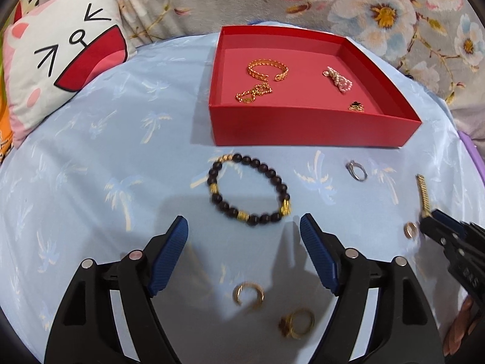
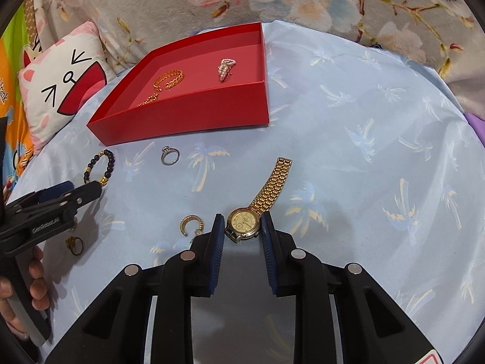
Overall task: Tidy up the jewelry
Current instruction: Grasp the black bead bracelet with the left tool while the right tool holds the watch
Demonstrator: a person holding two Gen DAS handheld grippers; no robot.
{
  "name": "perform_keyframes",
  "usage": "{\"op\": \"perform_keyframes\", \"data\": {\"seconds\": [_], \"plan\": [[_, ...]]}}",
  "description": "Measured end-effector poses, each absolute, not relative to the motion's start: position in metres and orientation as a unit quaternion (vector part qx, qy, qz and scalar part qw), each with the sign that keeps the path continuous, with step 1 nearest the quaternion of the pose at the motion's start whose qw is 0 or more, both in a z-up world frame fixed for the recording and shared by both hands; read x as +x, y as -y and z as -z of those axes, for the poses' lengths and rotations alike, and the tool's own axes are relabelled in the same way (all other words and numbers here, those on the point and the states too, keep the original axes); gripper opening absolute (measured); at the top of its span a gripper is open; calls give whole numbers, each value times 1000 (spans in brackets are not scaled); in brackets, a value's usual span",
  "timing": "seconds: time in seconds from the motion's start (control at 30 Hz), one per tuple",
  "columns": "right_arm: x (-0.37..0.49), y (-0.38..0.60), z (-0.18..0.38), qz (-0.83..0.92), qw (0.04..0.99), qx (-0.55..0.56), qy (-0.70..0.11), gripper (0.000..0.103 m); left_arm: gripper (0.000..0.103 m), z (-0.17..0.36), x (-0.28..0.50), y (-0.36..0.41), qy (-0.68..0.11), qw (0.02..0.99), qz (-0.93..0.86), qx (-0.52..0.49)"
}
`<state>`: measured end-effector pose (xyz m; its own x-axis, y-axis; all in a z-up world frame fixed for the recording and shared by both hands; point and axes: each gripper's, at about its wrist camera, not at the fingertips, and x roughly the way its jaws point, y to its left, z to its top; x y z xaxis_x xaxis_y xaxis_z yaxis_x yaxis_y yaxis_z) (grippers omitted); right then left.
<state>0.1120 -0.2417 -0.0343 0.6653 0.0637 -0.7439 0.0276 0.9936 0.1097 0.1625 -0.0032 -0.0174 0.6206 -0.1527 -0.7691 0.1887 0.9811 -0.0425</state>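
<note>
Jewelry sorting on a pale blue, palm-printed satin cloth (image 2: 348, 139), with the shallow red cardboard tray (image 2: 188, 115) as landmark. My right gripper (image 2: 242, 227) brackets the round gold-tone case of the metal-link wristwatch (image 2: 244, 223), which lies on the cloth well in front of the tray's near wall; the ribbed blue pads (image 2: 219, 236) stand close on either side of the case, but I cannot tell whether they already press it. My left gripper (image 1: 244, 232) is wide open and holds nothing, poised just short of the dark wooden-bead bracelet with gold spacers (image 1: 248, 192), which rests near the tray's front wall. I judge the watch rigid and fairly heavy at the case, with a limp, slippery band that will dangle; the case edges are the sound hold. The bracelet looks light and floppy, best pinched across one run of beads. Inside the tray lie a gold chain cuff (image 1: 266, 68) and a small pearl cluster (image 1: 338, 80). A thin silver ring (image 2: 169, 155) sits just before the tray.
</note>
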Motion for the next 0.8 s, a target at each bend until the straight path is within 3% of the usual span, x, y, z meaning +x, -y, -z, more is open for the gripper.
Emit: {"op": "perform_keyframes", "data": {"seconds": [0.53, 0.6, 0.7, 0.8], "plan": [[112, 244, 35, -11, 911, 59, -409, 23, 72, 12, 187, -32, -418, 906, 64, -40], [112, 243, 35, -10, 911, 59, -409, 23, 57, 15, 190, -29, -425, 903, 63, -27], [112, 243, 35, -10, 911, 58, -409, 23, 50, 18, 189, -19, -418, 907, 53, 13], [112, 243, 35, -10, 911, 58, -409, 23, 32, 18, 188, -14, -416, 907, 63, 25]]}}
